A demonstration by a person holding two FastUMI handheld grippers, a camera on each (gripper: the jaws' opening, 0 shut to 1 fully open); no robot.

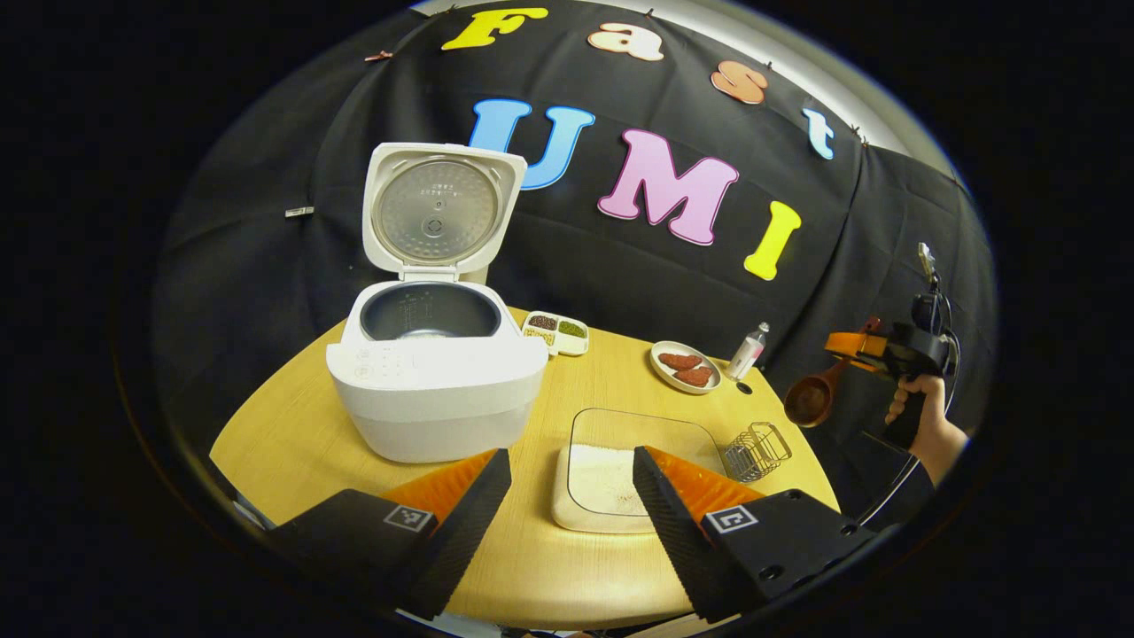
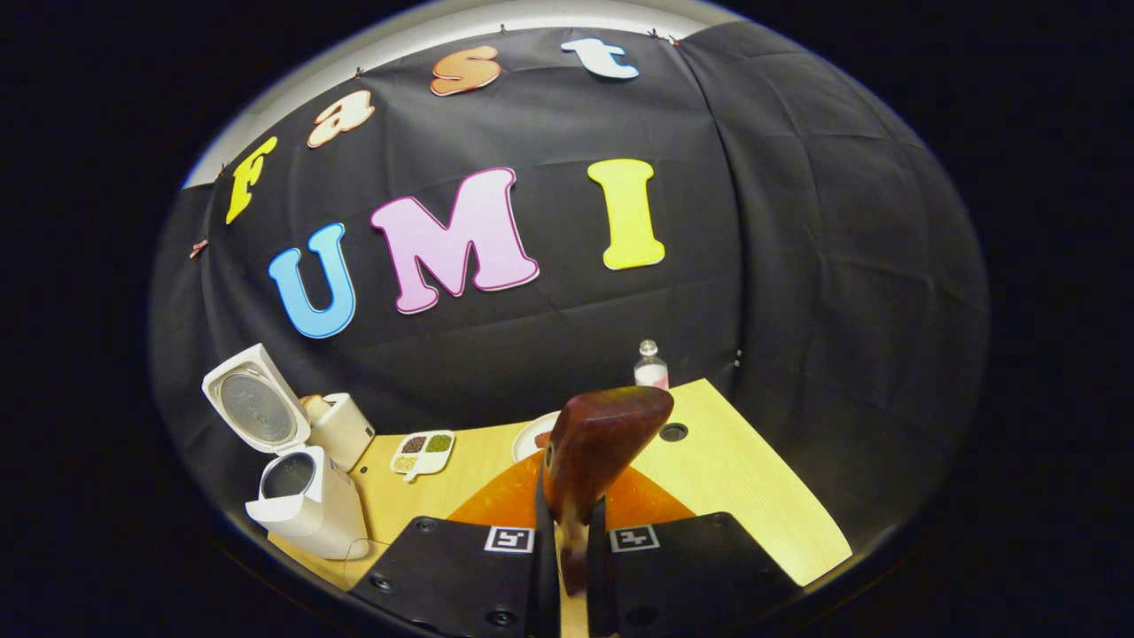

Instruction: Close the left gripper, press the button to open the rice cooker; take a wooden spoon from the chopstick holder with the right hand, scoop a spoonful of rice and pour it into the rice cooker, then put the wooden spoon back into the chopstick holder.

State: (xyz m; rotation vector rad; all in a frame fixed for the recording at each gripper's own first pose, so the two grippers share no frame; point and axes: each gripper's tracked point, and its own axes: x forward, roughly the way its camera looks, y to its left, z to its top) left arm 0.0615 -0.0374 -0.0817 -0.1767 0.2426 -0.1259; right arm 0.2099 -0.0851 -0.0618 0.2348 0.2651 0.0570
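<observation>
The white rice cooker (image 1: pixel 434 390) stands at the table's left with its lid (image 1: pixel 434 213) raised and the dark inner pot (image 1: pixel 430 310) showing. My left gripper (image 1: pixel 571 496) hangs open above the table's front, near a glass dish of rice (image 1: pixel 611 478). A wire chopstick holder (image 1: pixel 757 447) sits to the right of the dish. Beyond the table's right edge, a hand holds my right gripper (image 1: pixel 842 350), shut on the handle of a wooden spoon (image 1: pixel 811 399). In the right gripper view, the spoon (image 2: pixel 602 443) stands up between the shut fingers of that gripper (image 2: pixel 571 532), and the cooker (image 2: pixel 306 505) is far left.
Behind the cooker lies a divided dish of grains (image 1: pixel 556 332). A plate with red pieces (image 1: pixel 685 366) and a small bottle (image 1: pixel 749 350) stand at the back right, beside a round hole (image 1: pixel 744 388) in the wooden table (image 1: pixel 292 443). A second white appliance (image 2: pixel 341 430) sits behind the cooker.
</observation>
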